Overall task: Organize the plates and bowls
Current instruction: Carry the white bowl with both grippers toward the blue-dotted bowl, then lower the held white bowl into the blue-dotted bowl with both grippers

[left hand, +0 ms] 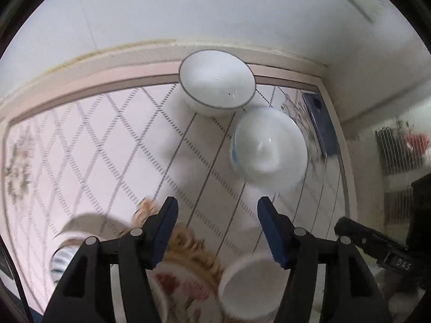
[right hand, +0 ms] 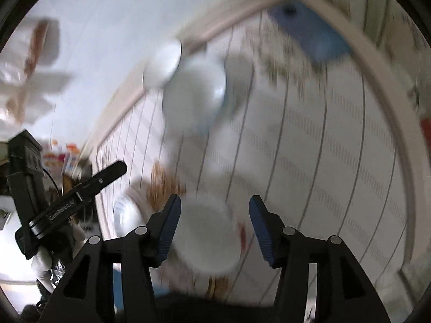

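In the left wrist view a white bowl with a dark rim (left hand: 217, 80) stands at the table's far edge. A second white bowl with a blue mark (left hand: 268, 146) stands just right and nearer. My left gripper (left hand: 217, 210) is open and empty above the table, short of both bowls. Below it lie a floral plate with a gold rim (left hand: 186, 282) and a small white bowl (left hand: 250, 288) on it. My right gripper (right hand: 215, 210) is open and empty over that small white bowl (right hand: 207, 237). The right wrist view is blurred; the two far bowls (right hand: 194, 91) show as white shapes.
The table (left hand: 94, 140) has a white cloth with a diamond pattern and a pink border. A dark blue phone-like slab (left hand: 320, 123) lies at the far right corner. A striped bowl (left hand: 64, 253) sits at the near left. A white wall runs behind.
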Tool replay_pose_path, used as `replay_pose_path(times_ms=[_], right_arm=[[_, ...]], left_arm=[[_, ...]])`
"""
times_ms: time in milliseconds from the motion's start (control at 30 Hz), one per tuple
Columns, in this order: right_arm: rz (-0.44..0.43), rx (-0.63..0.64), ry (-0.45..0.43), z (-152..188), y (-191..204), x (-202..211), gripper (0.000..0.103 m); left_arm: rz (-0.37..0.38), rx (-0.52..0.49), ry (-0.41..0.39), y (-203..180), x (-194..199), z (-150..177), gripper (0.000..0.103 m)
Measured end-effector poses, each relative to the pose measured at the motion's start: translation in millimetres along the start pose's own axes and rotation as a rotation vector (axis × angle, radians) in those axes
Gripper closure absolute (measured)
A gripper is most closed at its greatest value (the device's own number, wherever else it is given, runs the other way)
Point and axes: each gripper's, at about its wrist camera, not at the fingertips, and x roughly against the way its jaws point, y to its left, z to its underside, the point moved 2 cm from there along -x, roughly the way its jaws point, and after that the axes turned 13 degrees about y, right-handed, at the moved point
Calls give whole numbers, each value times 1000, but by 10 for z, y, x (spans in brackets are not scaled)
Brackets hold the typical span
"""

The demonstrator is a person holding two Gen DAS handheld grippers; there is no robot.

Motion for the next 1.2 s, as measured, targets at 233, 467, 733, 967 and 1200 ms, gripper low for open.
replay_pose_path(times_ms=[233, 467, 733, 967, 1200], right_arm=[[-3, -56, -55, -890, -104, -244, 47], [17, -57, -13, -1177, -88, -639, 90], [76, -10, -35, -1135, 23, -650, 91], [60, 17, -45, -775, 133, -381, 90], [38, 43, -54, -168, 274, -20, 90]], left_arm=[[-12, 21, 103, -44, -553, -512, 47], [-56, -69, 128, -264, -787, -630, 94], [-90, -98, 102, -386, -730, -561, 95], [-52, -136, 71, -392, -298, -254, 95], [-1, -179, 85, -391, 47, 270, 95]])
